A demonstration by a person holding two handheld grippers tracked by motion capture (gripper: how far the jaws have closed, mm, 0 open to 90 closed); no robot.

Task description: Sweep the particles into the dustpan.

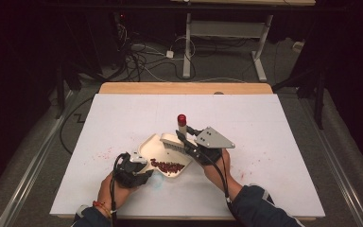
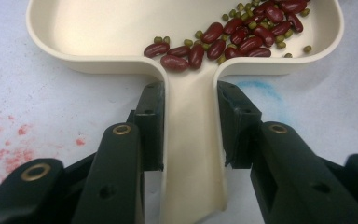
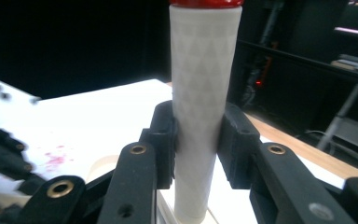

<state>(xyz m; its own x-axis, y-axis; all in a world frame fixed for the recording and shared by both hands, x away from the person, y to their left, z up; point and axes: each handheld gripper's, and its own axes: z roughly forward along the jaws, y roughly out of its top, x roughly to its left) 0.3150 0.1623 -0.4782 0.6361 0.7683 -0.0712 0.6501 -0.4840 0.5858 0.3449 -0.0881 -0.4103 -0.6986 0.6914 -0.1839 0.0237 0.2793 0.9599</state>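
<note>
A cream dustpan (image 1: 152, 147) lies on the white table top, with red kidney beans (image 1: 168, 166) and small green beans (image 2: 200, 34) heaped near its handle end. My left gripper (image 2: 189, 93) is shut on the dustpan handle (image 2: 191, 140), one pad on each side; from above, the left gripper (image 1: 144, 171) is at the pan's near left side. My right gripper (image 3: 198, 121) is shut on the white brush handle (image 3: 205, 70), which has a red cap (image 1: 182, 117). The brush head (image 1: 171, 141) rests at the pan's far edge, just ahead of the right gripper (image 1: 188, 141).
Faint red stains (image 1: 105, 153) mark the white table top (image 1: 274, 137) left of the pan, and a blue smudge (image 2: 261, 88) lies by the handle. The table's wooden far edge (image 1: 184, 88) borders a floor with cables and a desk frame (image 1: 227, 42).
</note>
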